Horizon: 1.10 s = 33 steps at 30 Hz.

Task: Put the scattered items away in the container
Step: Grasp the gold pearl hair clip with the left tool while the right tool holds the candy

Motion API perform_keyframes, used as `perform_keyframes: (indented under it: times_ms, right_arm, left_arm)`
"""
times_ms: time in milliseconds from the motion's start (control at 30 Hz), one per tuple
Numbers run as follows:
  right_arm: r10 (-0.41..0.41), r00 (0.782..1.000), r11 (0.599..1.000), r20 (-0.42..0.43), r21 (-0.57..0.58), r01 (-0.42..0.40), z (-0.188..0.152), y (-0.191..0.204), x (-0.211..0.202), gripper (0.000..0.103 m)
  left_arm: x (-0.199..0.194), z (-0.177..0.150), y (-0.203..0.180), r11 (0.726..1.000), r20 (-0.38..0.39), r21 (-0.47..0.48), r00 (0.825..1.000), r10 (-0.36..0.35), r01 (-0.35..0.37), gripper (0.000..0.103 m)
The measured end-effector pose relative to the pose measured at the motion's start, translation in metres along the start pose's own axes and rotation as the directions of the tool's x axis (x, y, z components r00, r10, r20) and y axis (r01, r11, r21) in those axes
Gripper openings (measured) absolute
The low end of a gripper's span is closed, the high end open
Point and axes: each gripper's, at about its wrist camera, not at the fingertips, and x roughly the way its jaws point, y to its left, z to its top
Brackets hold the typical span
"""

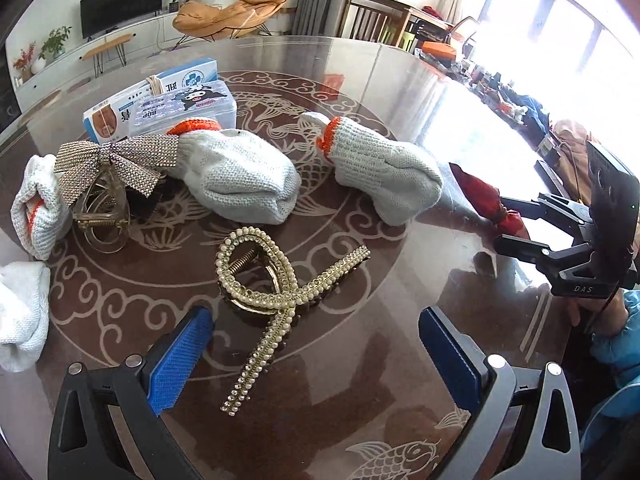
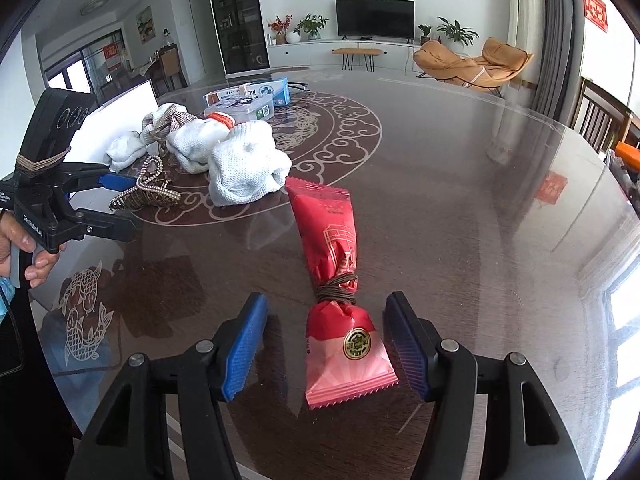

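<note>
My left gripper [image 1: 316, 356] is open, its blue pads either side of the tail of a pearl-and-gold hair claw [image 1: 276, 292] lying on the table. Beyond it lie rolled white knit gloves with orange cuffs [image 1: 240, 176], [image 1: 380, 168], and a rhinestone bow claw clip [image 1: 116, 168]. A clear plastic container [image 1: 192, 104] stands at the far left. My right gripper [image 2: 328, 348] is open, its pads flanking the near end of a red snack packet [image 2: 332, 280] tied with brown cord. It also shows in the left wrist view [image 1: 520, 232], by the red packet [image 1: 484, 196].
A blue-and-white medicine box [image 1: 172, 80] stands behind the container. More white gloves [image 1: 36, 208], [image 1: 20, 320] lie at the far left. The round dark glass table [image 2: 480, 200] extends right. A wooden chair [image 1: 368, 16] stands at the far edge.
</note>
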Motion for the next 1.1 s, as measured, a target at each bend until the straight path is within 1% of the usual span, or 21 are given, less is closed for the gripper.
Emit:
perform_keyframes:
  times_ms: [67,133,200,267,400,467,500,567,600,633,667,700,733,767,833,900,967,1000,1033,1100]
  right_arm:
    - [0.005,1.0,1.0,0.002,0.005,-0.005,0.0,-0.001,-0.001,0.063]
    - [0.004,1.0,1.0,0.001,0.005,-0.004,0.0,-0.001,-0.001,0.063]
    - [0.003,1.0,1.0,0.001,0.003,-0.003,0.0,-0.001,-0.001,0.063]
    - [0.002,1.0,1.0,0.001,0.003,-0.002,0.0,-0.001,-0.001,0.063]
    - [0.005,1.0,1.0,0.001,0.006,-0.005,0.0,0.0,0.0,0.063]
    - [0.009,1.0,1.0,0.003,0.01,-0.009,0.0,-0.001,0.0,0.063]
    - [0.012,1.0,1.0,0.004,0.013,-0.012,0.0,-0.001,0.0,0.063]
    - [0.017,1.0,1.0,0.005,0.018,-0.018,0.0,-0.002,0.0,0.063]
    - [0.021,1.0,1.0,0.006,0.022,-0.021,0.001,-0.002,0.0,0.063]
    - [0.024,1.0,0.999,0.008,0.025,-0.024,0.0,-0.003,0.0,0.063]
    - [0.027,1.0,0.999,0.009,0.029,-0.027,0.0,-0.003,-0.001,0.063]
    - [0.03,0.999,0.999,0.01,0.033,-0.031,0.0,-0.004,-0.001,0.063]
    - [0.033,0.999,0.999,0.011,0.036,-0.033,0.0,-0.004,-0.001,0.063]
    - [0.035,0.999,0.999,0.012,0.039,-0.035,0.0,-0.004,0.0,0.063]
    - [0.035,0.999,0.999,0.012,0.039,-0.035,0.0,-0.003,0.0,0.063]
    - [0.031,0.999,0.999,0.011,0.037,-0.031,0.0,-0.003,0.0,0.063]
    - [0.027,1.0,0.999,0.011,0.034,-0.027,0.0,-0.002,0.0,0.063]
    - [0.026,1.0,0.999,0.011,0.035,-0.027,0.0,-0.003,-0.001,0.063]
    - [0.028,1.0,0.999,0.011,0.036,-0.028,0.0,-0.003,-0.001,0.063]
    - [0.031,0.999,0.999,0.013,0.039,-0.031,0.0,-0.003,-0.001,0.063]
  left_arm:
    - [-0.002,-0.005,0.007,0.998,-0.006,-0.001,0.998,0.062,-0.062,0.103]
    - [0.002,-0.002,0.012,0.995,-0.013,0.005,0.995,0.099,-0.099,0.103]
    - [0.008,0.002,0.008,0.994,-0.017,0.041,0.995,0.1,-0.099,0.103]
    - [0.016,0.008,-0.003,0.992,-0.024,0.097,0.996,0.087,-0.085,0.103]
    - [0.016,0.008,-0.027,0.98,-0.037,0.198,0.999,0.026,-0.018,0.103]
    - [0.007,0.0,-0.033,0.978,-0.046,0.209,0.999,-0.02,0.029,0.103]
    - [0.001,-0.005,-0.034,0.978,-0.06,0.195,0.997,-0.057,0.068,0.103]
    - [-0.01,-0.017,-0.04,0.971,-0.083,0.169,0.984,-0.159,0.171,0.103]
    - [-0.014,-0.024,-0.044,0.965,-0.1,0.163,0.976,-0.193,0.207,0.103]
    - [-0.018,-0.031,-0.048,0.958,-0.121,0.165,0.968,-0.218,0.236,0.103]
    - [-0.021,-0.038,-0.052,0.954,-0.135,0.179,0.967,-0.217,0.239,0.103]
    - [-0.023,-0.041,-0.056,0.958,-0.135,0.2,0.974,-0.183,0.208,0.103]
    - [-0.025,-0.043,-0.058,0.964,-0.12,0.214,0.983,-0.138,0.161,0.103]
    - [-0.026,-0.043,-0.059,0.97,-0.1,0.21,0.99,-0.1,0.12,0.103]
    - [-0.024,-0.04,-0.056,0.984,-0.062,0.163,0.996,-0.066,0.075,0.103]
    - [-0.017,-0.037,-0.049,0.996,-0.043,0.083,0.998,-0.037,0.04,0.103]
    - [-0.014,-0.038,-0.046,1.0,-0.009,0.023,1.0,0.02,-0.02,0.103]
    - [-0.01,-0.036,-0.052,0.999,-0.004,-0.012,0.999,0.043,-0.043,0.103]
    - [-0.009,-0.036,-0.056,0.995,0.004,-0.053,0.996,0.085,-0.085,0.103]
    - [-0.006,-0.037,-0.063,0.981,0.011,-0.133,0.989,0.147,-0.144,0.103]
